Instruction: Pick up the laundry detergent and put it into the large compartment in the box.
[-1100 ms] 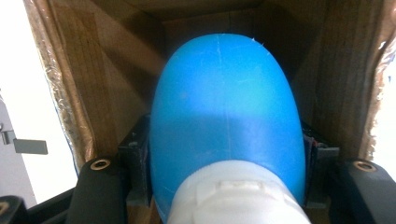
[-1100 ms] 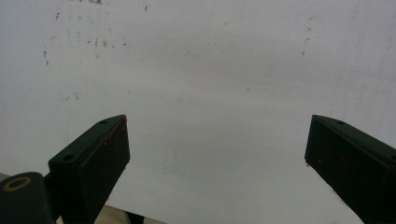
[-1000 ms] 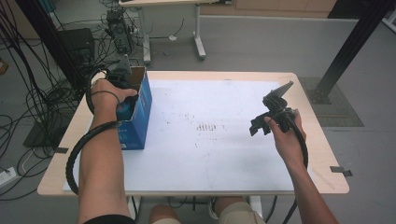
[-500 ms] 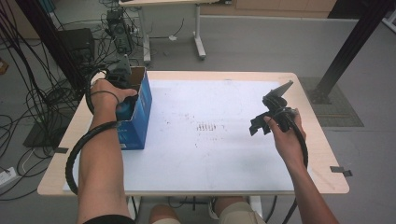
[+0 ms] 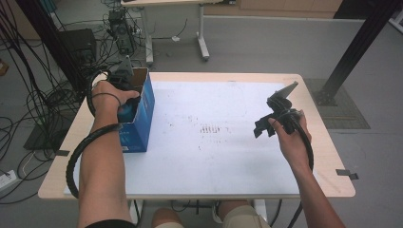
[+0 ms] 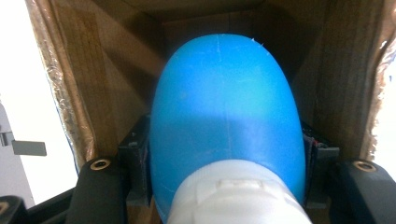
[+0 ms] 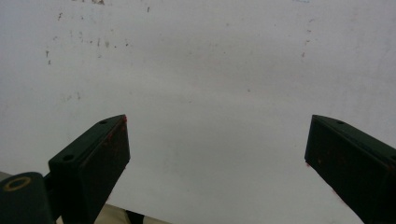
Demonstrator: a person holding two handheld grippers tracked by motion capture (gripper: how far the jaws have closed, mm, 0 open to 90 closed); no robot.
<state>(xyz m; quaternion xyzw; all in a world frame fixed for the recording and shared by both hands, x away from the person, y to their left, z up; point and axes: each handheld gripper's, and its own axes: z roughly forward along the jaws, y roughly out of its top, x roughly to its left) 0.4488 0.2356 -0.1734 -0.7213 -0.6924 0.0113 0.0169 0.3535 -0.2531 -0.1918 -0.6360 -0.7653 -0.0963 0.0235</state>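
- Left tool [image 5: 124,95] pushed down into the open top of the blue box [image 5: 141,118], clamped on a blue bottle [image 6: 224,121] with a white cap [image 6: 236,196], bottle sitting inside between brown cardboard walls.
- Right tool [image 7: 217,154] spread wide with nothing between, held above bare bench [image 5: 214,166] on the right, well apart from the box.
- Risk, as a judgement: smooth rounded bottle gripped near the cap, so likely to slip or swing if lifted fast.
- Tight fit inside; could catch on the cardboard wall or the taped flap edge [image 6: 60,93] and drag the whole box up or tip it.
- Nothing steadying the box, standing close to the bench's left edge; a sideways pull might push it off.
- Thick cable [image 5: 83,152] looped round the left forearm, could snag the box.
- Bench: white sheet with faint specks and smudges over a pale wooden top, otherwise bare.
- Beyond: grey floor, tangled black cables on the left, legs of another table, a dark slanted post on the right.
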